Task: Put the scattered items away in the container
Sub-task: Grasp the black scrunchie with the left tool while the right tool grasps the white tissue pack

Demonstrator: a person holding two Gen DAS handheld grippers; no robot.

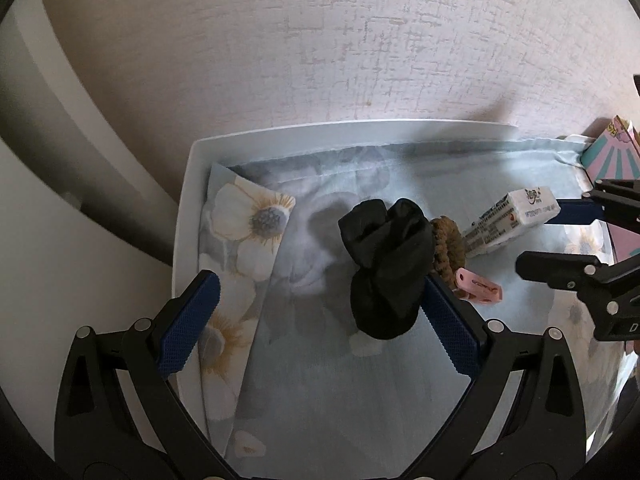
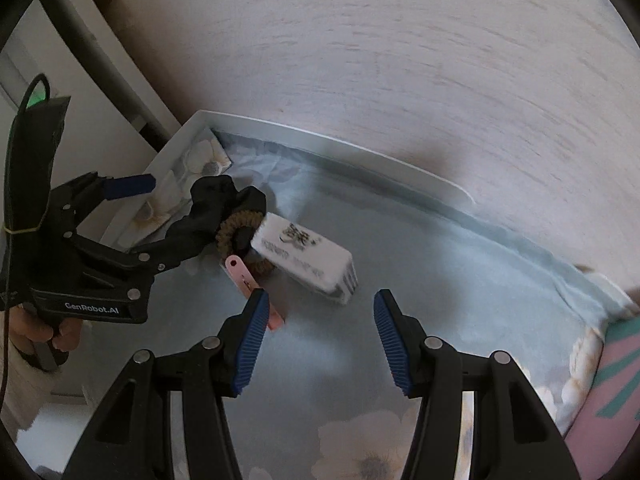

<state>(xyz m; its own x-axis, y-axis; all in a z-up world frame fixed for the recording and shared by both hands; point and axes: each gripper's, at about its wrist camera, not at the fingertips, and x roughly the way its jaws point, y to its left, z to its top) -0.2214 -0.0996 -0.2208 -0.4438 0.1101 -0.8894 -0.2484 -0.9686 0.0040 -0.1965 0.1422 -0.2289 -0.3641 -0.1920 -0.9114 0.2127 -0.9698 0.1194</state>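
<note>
Left gripper (image 1: 320, 320): jaws spread wide, empty; sock (image 1: 386, 268) against its right finger.
Right gripper (image 2: 320, 340): jaws apart, empty; box (image 2: 306, 258) at 12 o'clock, peg (image 2: 252, 284) at 10.
Risk: closing could nudge the scrunchie (image 2: 236, 236) or peg aside.

A bunched black sock (image 1: 386, 268) lies at the centre of the left wrist frame on the floral cloth lining the white tray (image 1: 188, 184), with a brown coiled hair tie (image 1: 450, 252) touching its right side. Just right of that, a white printed box (image 1: 510, 220) lies flat and slanted toward the upper right, and a pink clothespin (image 1: 480, 290) lies below the hair tie. At the far right edge stands a pink and teal carton (image 1: 614, 152).
</note>
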